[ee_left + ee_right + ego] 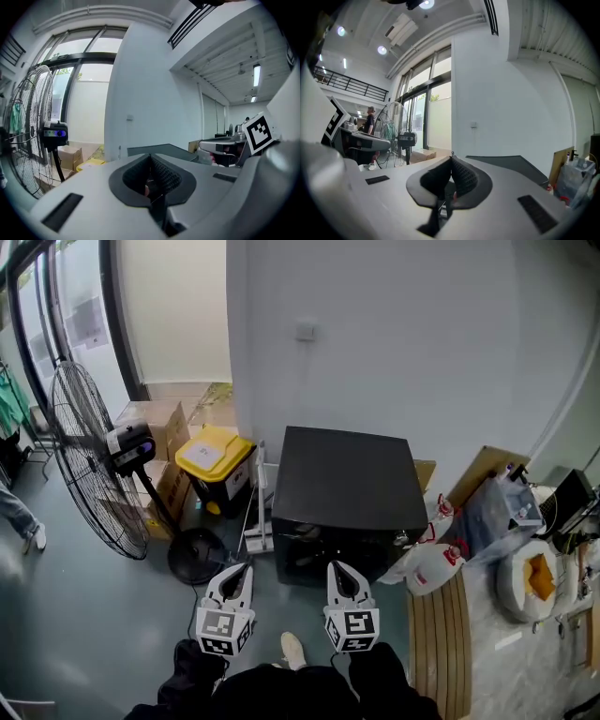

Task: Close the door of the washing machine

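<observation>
You hold your left gripper (240,570) and right gripper (337,568) just near the black washing machine (347,479), both jaws pressed together, gripping nothing.

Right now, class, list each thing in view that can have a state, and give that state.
left gripper: shut, empty.
right gripper: shut, empty.
washing machine: upright; open or closed, cannot tell.
yellow-lidded bin: lid shut.
pedestal fan: upright; running or not, cannot tell.
</observation>
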